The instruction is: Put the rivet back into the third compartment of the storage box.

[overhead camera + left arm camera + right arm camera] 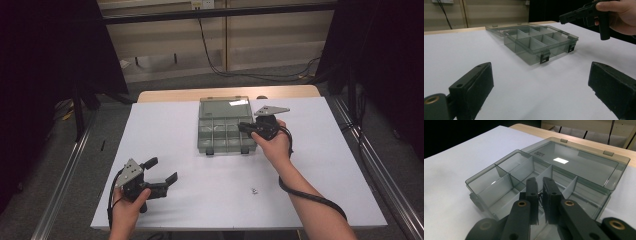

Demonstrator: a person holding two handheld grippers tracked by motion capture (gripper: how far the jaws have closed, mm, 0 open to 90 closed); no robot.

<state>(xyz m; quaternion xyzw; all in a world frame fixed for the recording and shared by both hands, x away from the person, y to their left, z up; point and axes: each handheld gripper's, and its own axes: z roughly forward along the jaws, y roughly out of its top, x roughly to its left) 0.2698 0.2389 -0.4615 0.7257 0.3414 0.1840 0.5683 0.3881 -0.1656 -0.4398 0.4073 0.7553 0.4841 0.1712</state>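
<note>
One embossed mark on the organizer box (544, 182) lid (574, 166) stays unreadable.

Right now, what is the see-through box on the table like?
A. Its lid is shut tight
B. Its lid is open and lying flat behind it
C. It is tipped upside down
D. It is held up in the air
B: the organizer box sits on the table with its lid folded back flat, so its divided compartments show from above.
</note>
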